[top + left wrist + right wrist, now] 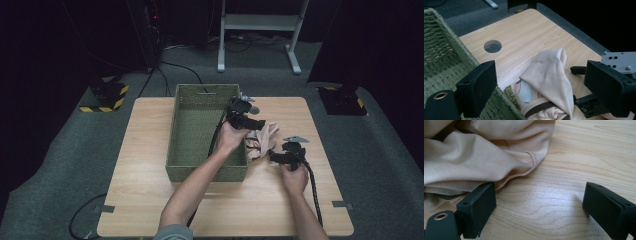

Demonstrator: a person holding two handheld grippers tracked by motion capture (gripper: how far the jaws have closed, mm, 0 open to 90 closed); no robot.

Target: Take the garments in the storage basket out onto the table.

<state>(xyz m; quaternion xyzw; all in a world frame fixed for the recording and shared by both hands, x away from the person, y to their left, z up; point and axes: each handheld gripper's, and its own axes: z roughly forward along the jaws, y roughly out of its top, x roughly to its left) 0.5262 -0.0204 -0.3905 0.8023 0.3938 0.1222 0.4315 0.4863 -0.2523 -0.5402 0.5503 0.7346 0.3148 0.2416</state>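
So, the beige garment [261, 141] lies crumpled just right of centre in the high view, on the wooden table [150, 150], pressed up against the right wall of the green woven basket [192, 131]. In the left gripper view it rises into a soft peak at centre, with a dark strap and a bit of printed pattern peeking out low down; the print is cut off and unreadable. The left gripper [248, 120] hovers over the basket's right rim, jaws spread wide, nothing between them. The right gripper [280, 156] sits lower right of the cloth, jaws also wide apart; in its own view the left jaw sits right at the fabric's hem, though whether it touches is hard to say. The garment's lower folds run off the frame there. A round hole [492, 46] marks the tabletop, upper left.
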